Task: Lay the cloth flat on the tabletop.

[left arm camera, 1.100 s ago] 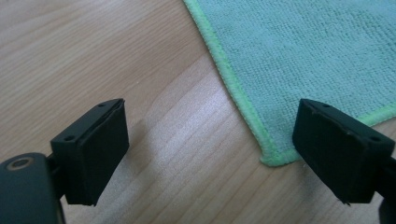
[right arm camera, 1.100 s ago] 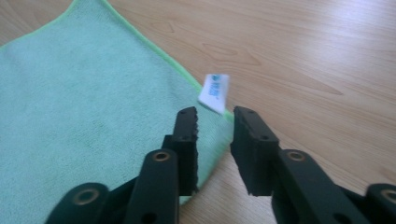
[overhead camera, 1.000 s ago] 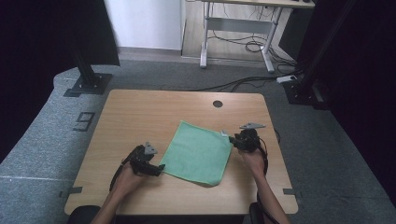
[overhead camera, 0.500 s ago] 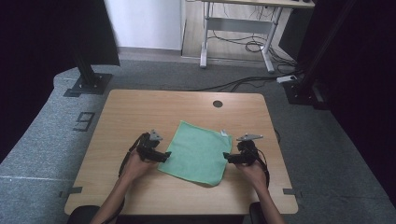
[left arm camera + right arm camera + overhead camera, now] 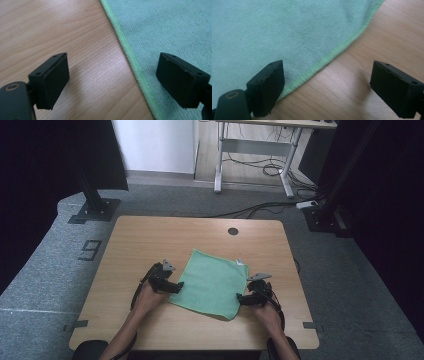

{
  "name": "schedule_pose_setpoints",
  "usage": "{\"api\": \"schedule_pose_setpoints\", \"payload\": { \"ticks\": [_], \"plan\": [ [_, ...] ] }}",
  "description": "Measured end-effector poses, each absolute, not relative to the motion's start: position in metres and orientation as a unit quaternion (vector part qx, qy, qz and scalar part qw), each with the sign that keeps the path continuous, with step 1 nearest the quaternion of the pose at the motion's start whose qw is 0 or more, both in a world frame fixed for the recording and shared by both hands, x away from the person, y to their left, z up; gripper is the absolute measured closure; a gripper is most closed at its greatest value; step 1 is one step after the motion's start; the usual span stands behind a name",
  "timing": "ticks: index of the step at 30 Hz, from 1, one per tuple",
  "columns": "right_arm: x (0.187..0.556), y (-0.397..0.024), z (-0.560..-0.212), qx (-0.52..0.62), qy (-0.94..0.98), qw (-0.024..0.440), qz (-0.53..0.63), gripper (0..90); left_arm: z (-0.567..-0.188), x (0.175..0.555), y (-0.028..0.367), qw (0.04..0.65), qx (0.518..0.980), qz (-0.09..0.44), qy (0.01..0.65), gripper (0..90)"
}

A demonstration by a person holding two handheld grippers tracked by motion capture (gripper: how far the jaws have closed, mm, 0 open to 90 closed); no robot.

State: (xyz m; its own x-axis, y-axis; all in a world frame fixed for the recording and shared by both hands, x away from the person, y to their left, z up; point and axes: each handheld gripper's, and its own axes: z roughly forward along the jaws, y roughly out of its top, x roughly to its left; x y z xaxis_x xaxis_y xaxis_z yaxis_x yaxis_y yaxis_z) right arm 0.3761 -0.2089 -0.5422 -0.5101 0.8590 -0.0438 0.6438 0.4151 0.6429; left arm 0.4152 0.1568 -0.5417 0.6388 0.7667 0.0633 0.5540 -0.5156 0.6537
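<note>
On the wooden surface (image 5: pixel 140 240), the left claw (image 5: pixel 176 285) sits at the left edge of the green cloth (image 5: pixel 212 282), held low by the person's left hand (image 5: pixel 149 292). In the left gripper view its jaws are spread wide and released, one over bare wood and the other over the cloth (image 5: pixel 170 27), with the stitched hem running between them. The cloth lies flat near the middle of the surface, turned at a slant, with a small white tag at its far right corner. At its right edge, near the front corner, the right claw (image 5: pixel 241 298) rests in the person's right hand (image 5: pixel 265 310). In the right gripper view its jaws are also released and wide apart, one above the cloth (image 5: pixel 287 30) and the other above wood, the hem crossing the gap.
</note>
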Motion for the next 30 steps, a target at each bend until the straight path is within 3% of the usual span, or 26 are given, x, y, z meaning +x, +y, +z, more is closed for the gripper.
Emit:
{"api": "schedule_pose_setpoints", "payload": {
  "ticks": [22,30],
  "plan": [
    [0.421,-0.187,-0.543,0.447,0.824,0.186,0.293,12.4,-0.542,0.382,0.184,0.302,0.839,0.178,0.417,12.0],
    [0.43,-0.181,-0.545,0.452,0.819,0.177,0.305,13.5,-0.543,0.39,0.19,0.3,0.831,0.194,0.426,10.1]
  ]
}}
